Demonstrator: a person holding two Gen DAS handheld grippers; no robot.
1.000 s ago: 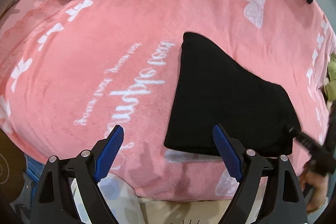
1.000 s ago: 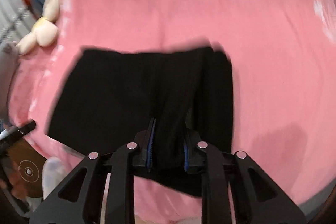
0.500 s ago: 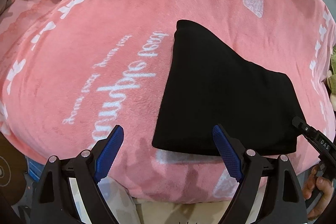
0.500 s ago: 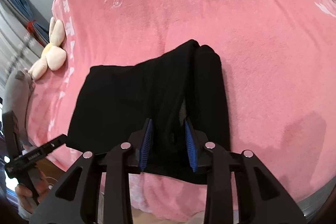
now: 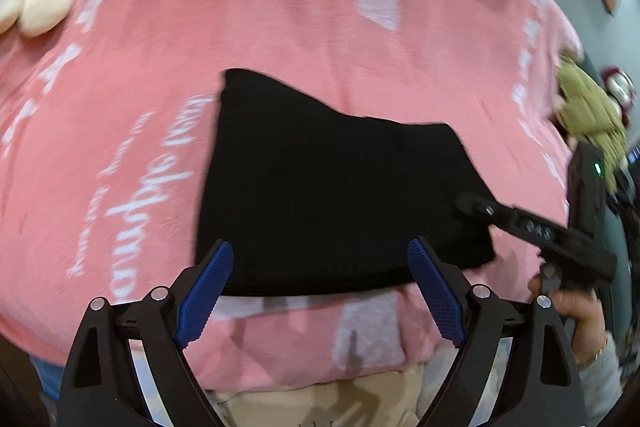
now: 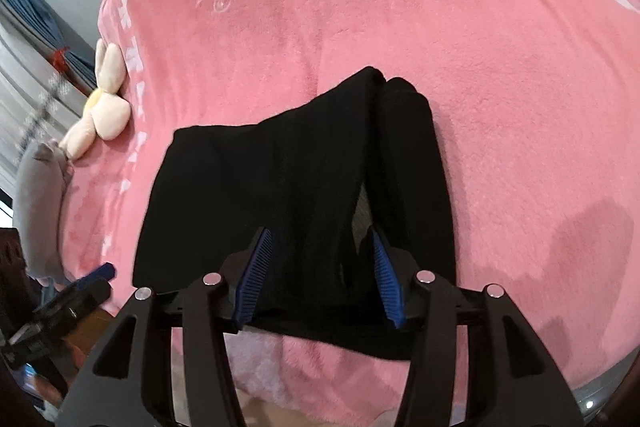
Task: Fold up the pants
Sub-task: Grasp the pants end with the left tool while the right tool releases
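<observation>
**Pink fleece bed, black pants nearly folded**

Pink fleece blanket [image 6: 500, 75] with white bows and script covers the whole bed, and the black pants [image 5: 332, 187] sit near the front edge as a compact folded slab. From the right side you can see the right-hand layer standing up a bit, with a gap under it, so that fold hasn't settled flat.

Right gripper [image 6: 318, 267] has just been opening; its blue pads sit either side of a ridge of cloth but don't look like they're squeezing it any more, so I'd call that a release after laying the fold down. Left gripper [image 5: 320, 291] is spread wide, hovering just off the near edge, holding nothing.

Next move, my guess: flatten that raised layer, or grab the near edge for one more fold.

Cream flower plushie [image 5: 38, 1] sits far left.
</observation>
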